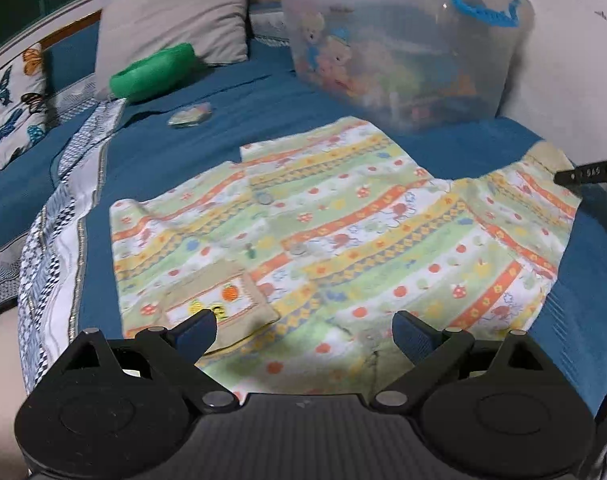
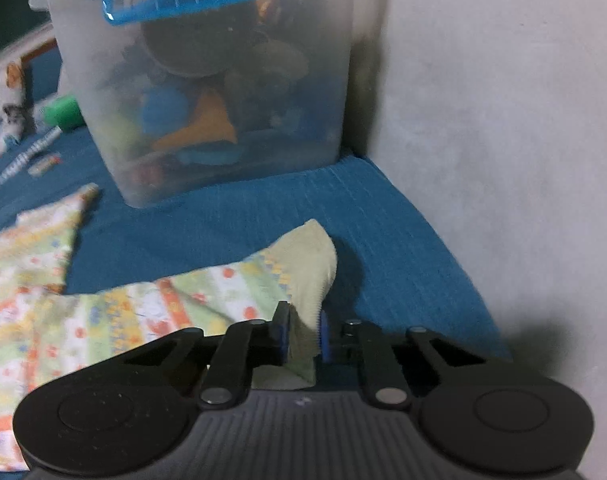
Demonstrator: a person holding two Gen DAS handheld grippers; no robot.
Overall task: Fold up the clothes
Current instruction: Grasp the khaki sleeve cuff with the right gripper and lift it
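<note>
A small child's shirt (image 1: 323, 240), striped in green, yellow and orange with a chest pocket and buttons, lies spread flat on the blue bed (image 1: 175, 148). The right gripper (image 2: 303, 332) has its jaws pinched tight on the plain green cuff (image 2: 311, 272) of one sleeve, near the bed's edge by the wall. The left gripper (image 1: 305, 332) hovers low over the shirt's near hem with its jaws spread wide, holding nothing.

The risks, as I judge them: the right-hand hold takes only the cuff's edge, so a quick pull across could slip the thin fabric free or drag the whole shirt sideways, since nothing pins the body down. If the left gripper does not anchor or take hold first, the fold is likely to come out skewed. The sleeve also lies close to the bed's edge and could slide off.

The bed is covered in a ribbed blue spread, soft and likely to let cloth shift. A translucent plastic bin (image 1: 403, 52) with a blue handle, full of toys, stands just beyond the shirt against a pale wall (image 2: 503, 120). A grey pillow (image 1: 171, 28), a green roll (image 1: 155, 72) and a butterfly-print cushion (image 1: 11, 96) sit farther off.
</note>
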